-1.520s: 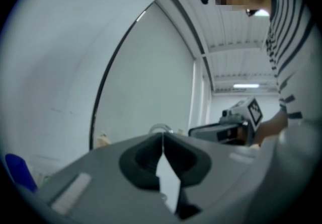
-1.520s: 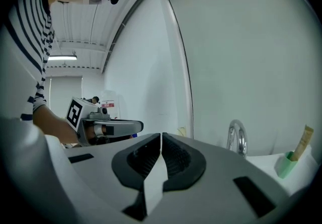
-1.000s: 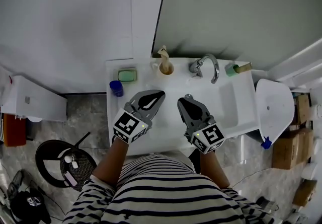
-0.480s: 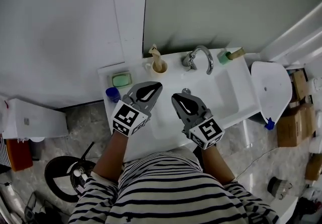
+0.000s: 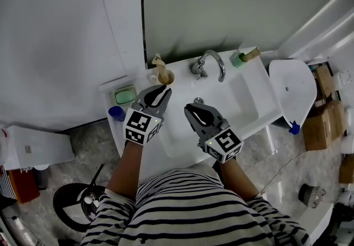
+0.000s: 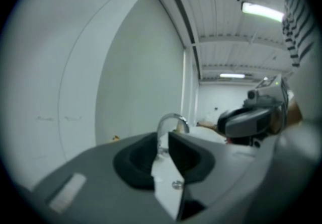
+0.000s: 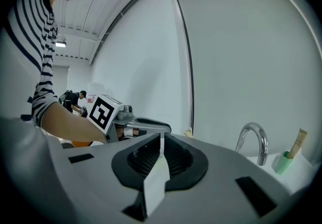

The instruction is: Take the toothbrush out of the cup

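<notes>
A tan cup (image 5: 165, 78) stands on the back rim of the white sink (image 5: 243, 95), left of the faucet (image 5: 209, 64). A pale toothbrush (image 5: 159, 63) sticks up out of it. My left gripper (image 5: 164, 90) points at the cup, its tips just short of it. Its jaws have just been opening and stand slightly apart, with nothing between them. In the left gripper view the faucet (image 6: 171, 121) shows through that gap, and the cup is hidden. My right gripper (image 5: 191, 108) hovers over the basin, shut and holding nothing.
A green soap dish (image 5: 125, 96) and a blue cup (image 5: 116, 113) sit on the sink's left ledge. A green bottle (image 5: 243, 58) lies at the back right. A white toilet lid (image 5: 292, 87) is to the right, with cardboard boxes (image 5: 321, 123) beyond it.
My left gripper has moved forward toward the cup, and its jaws have parted a little. The right gripper has stayed over the basin. The head view has swung, so the sink sits more tilted.
</notes>
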The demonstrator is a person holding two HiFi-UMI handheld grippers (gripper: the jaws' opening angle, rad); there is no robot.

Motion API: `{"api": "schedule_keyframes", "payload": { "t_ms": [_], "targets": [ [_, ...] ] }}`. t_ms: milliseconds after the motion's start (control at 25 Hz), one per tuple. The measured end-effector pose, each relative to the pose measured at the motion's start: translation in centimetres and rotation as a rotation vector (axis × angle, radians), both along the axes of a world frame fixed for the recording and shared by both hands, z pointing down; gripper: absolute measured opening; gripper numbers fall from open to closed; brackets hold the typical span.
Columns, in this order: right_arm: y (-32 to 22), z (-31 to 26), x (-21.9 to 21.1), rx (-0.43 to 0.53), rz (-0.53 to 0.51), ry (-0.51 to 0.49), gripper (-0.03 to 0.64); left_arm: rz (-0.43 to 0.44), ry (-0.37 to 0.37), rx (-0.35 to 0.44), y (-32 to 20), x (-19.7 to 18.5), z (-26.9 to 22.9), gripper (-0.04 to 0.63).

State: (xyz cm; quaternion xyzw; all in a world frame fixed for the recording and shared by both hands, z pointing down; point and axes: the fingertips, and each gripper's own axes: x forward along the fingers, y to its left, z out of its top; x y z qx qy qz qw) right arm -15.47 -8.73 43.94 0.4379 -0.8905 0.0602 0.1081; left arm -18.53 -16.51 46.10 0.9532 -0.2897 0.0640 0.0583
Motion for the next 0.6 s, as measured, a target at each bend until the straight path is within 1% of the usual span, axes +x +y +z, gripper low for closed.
{"api": "schedule_keyframes", "payload": {
  "t_ms": [120,320,600],
  "targets": [
    [-0.3,0.1,0.4,-0.006,0.002,-0.003,0.008,-0.032,-0.01,-0.012,-1.2,0.2,0.6,0.094],
    [-0.9,0.4,0.9,-0.016,0.004,-0.008,0.008,-0.072,-0.039,-0.054,-3.1,0.5,1.9,0.124],
    [-1.6,1.1,1.6,-0.026,0.013,-0.012,0.008,-0.09,-0.079,-0.1,-4.8,1.0,4.1,0.13]
  ]
}}
